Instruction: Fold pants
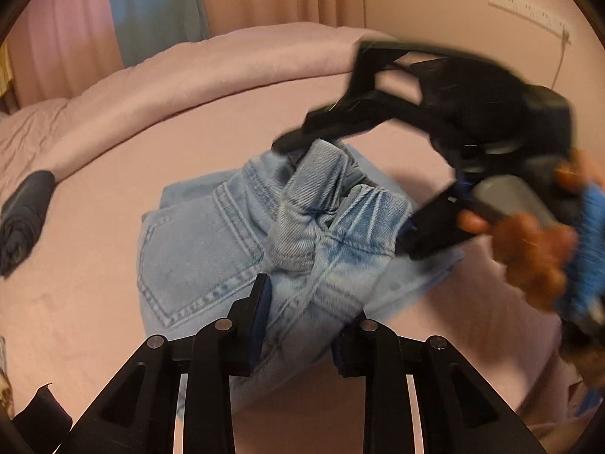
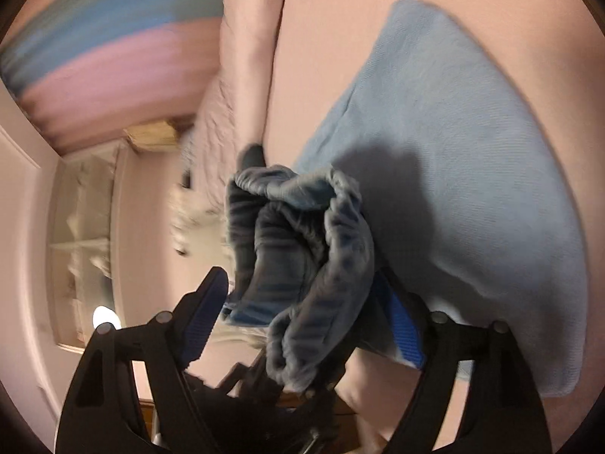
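Light blue jeans point(image 1: 211, 242) lie bunched on the pink bed, back pocket up; in the right wrist view the flat part of them point(image 2: 453, 159) spreads to the right. My left gripper point(image 1: 302, 314) has its jaws around a lifted fold of the denim near the waistband, with cloth filling the gap. My right gripper point(image 1: 340, 196) comes in from the right, blurred, jaws wide apart around the bunched waistband. In its own view the right gripper point(image 2: 302, 302) has the crumpled waistband point(image 2: 302, 249) between its spread blue pads point(image 2: 404, 325).
The pink bed sheet point(image 1: 94, 302) has a rolled duvet ridge point(image 1: 189, 75) at the back. A dark folded garment point(image 1: 22, 219) lies at the left. Curtains and a wall socket strip point(image 1: 529, 11) are behind. Shelves point(image 2: 83, 249) stand at the room's side.
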`<action>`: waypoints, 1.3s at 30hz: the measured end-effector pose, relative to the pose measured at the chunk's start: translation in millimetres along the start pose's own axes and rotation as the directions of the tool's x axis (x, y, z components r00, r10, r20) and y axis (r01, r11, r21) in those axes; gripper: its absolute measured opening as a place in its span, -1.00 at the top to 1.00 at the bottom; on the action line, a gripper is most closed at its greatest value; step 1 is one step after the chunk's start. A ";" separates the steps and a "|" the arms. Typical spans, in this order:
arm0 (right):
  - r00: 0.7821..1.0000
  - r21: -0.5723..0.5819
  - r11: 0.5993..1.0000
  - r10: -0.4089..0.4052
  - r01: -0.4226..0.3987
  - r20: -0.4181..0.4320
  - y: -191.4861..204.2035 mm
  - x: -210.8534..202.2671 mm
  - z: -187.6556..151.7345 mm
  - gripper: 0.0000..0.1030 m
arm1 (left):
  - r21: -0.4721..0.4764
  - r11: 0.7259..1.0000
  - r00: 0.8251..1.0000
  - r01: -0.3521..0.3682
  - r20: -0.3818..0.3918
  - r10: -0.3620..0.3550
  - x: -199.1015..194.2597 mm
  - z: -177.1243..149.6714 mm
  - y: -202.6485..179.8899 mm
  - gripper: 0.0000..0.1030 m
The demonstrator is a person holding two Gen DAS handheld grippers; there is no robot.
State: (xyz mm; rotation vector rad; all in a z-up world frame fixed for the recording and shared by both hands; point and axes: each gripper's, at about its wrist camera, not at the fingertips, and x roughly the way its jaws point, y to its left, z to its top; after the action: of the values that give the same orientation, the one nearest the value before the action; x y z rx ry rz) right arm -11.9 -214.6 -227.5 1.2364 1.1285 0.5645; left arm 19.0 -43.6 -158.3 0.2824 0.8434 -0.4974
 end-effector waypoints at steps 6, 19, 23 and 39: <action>0.984 -0.059 0.982 -0.180 0.180 0.004 18.3 31.0 18.7 -0.40 | -0.083 0.990 0.993 0.115 0.041 -0.112 -30.7 -21.8 22.6 0.39; 0.965 -0.291 0.920 -0.245 0.262 0.092 41.5 23.6 45.0 0.31 | -0.366 0.931 0.993 0.008 0.111 0.035 -59.2 -39.1 103.7 0.38; 0.961 -0.319 0.908 -0.233 0.270 0.149 61.2 10.5 55.5 0.31 | -0.371 0.929 0.994 0.006 0.105 0.036 -53.2 -37.5 105.3 0.38; 0.937 -0.213 0.918 -0.301 0.335 0.180 -13.8 -14.5 79.8 0.22 | -0.140 0.990 0.997 -0.002 -0.081 -0.010 42.4 6.8 50.8 0.38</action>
State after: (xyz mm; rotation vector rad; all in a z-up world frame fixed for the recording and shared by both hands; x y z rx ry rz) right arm 50.6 -266.2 -241.0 0.8465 1.0765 0.3451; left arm 73.8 -16.3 -184.3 0.1730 0.9534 -0.4305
